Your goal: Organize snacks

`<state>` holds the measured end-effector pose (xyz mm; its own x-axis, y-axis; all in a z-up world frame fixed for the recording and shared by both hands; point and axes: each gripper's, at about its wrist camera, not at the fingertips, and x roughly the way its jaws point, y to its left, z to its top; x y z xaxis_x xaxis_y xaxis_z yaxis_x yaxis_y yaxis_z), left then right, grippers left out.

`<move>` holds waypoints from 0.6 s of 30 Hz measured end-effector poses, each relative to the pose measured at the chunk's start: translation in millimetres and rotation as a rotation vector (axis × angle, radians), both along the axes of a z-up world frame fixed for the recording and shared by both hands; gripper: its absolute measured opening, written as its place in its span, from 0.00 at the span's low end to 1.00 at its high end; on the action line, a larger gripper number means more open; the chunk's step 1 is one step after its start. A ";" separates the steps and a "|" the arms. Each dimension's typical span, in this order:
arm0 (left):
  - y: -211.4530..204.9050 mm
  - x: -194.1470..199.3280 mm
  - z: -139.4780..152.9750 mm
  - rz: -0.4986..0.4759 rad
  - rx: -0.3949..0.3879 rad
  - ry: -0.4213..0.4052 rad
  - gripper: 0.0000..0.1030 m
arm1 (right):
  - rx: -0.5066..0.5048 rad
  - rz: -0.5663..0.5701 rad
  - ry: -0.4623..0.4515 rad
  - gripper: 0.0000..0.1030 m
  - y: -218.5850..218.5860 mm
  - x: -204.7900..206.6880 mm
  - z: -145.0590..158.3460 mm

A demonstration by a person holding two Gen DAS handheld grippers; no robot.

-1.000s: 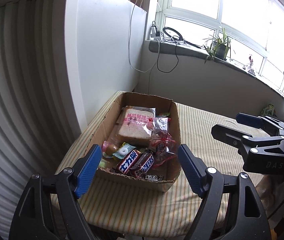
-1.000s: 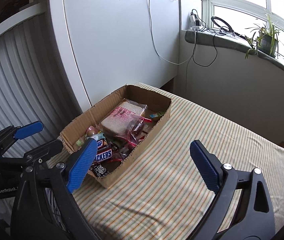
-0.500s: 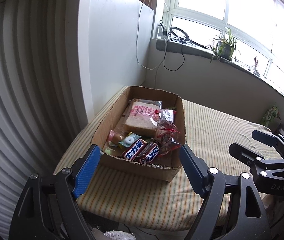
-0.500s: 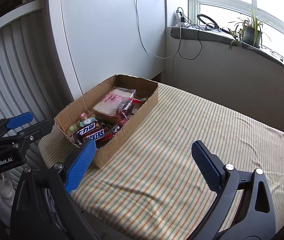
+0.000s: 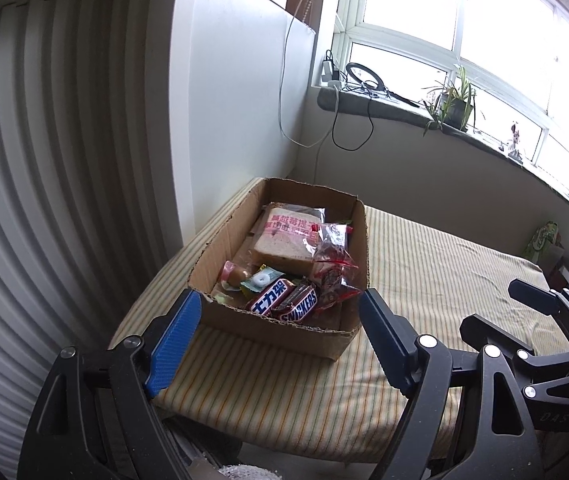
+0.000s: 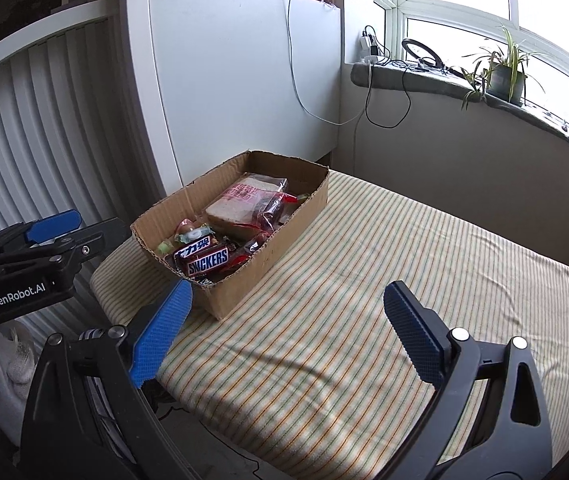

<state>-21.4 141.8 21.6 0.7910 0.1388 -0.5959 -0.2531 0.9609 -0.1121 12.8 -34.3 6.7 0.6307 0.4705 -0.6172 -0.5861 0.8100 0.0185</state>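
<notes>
My left gripper [image 5: 280, 332] and right gripper [image 6: 284, 324] are both hanging open and empty in front of the cardboard box [image 6: 284, 232], where the snacks [image 5: 284, 300] are lying. I am fearing the light box is sliding on the striped cloth [image 6: 404, 280] if I am pushing its wall.

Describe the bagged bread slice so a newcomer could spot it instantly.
On the striped table sits an open cardboard box. In its far half, toward the window, lies the bread slice: the biggest, flattest item, pale tan under clear wrap with pink print.
</notes>
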 end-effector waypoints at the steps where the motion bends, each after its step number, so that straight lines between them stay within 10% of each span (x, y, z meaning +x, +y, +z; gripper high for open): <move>1: -0.5 -0.6 -0.1 -0.002 0.003 0.001 0.79 | 0.001 -0.002 0.001 0.96 -0.3 -0.3 -0.5; 18: -10.3 -6.6 -3.5 -0.029 0.000 -0.002 0.79 | -0.005 -0.040 -0.009 0.96 -11.8 -11.7 -2.1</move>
